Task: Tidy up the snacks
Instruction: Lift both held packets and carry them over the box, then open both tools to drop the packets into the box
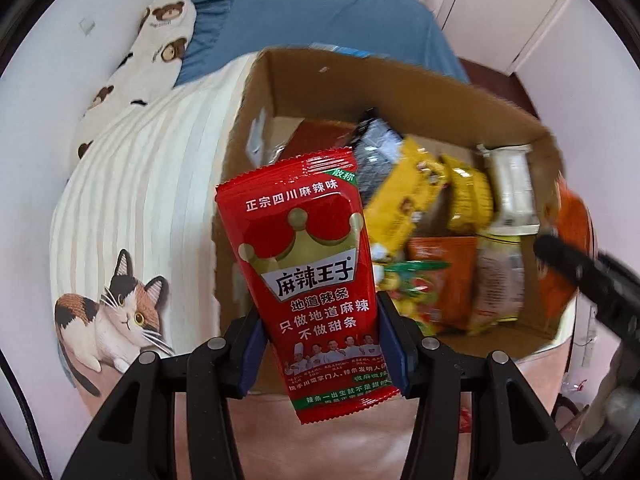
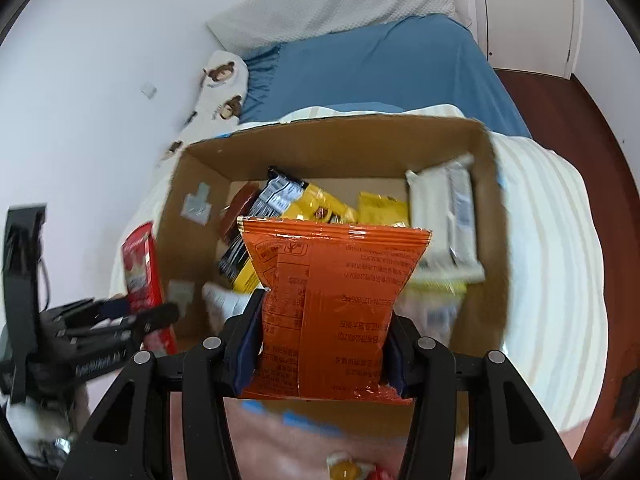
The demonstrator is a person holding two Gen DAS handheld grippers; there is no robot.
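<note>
Two tongs above cardboard box, left tongs gripping red packet, right tongs gripping orange packet

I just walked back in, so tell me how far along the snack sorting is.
Well along, it seems. The cardboard box already holds several packets: yellow bags, a black-and-white pack and a white pack. In hand: the left gripper holds a red spicy-strip packet, the right gripper an orange packet, both near the box. Left: at least one wrapped snack outside the box.
</note>
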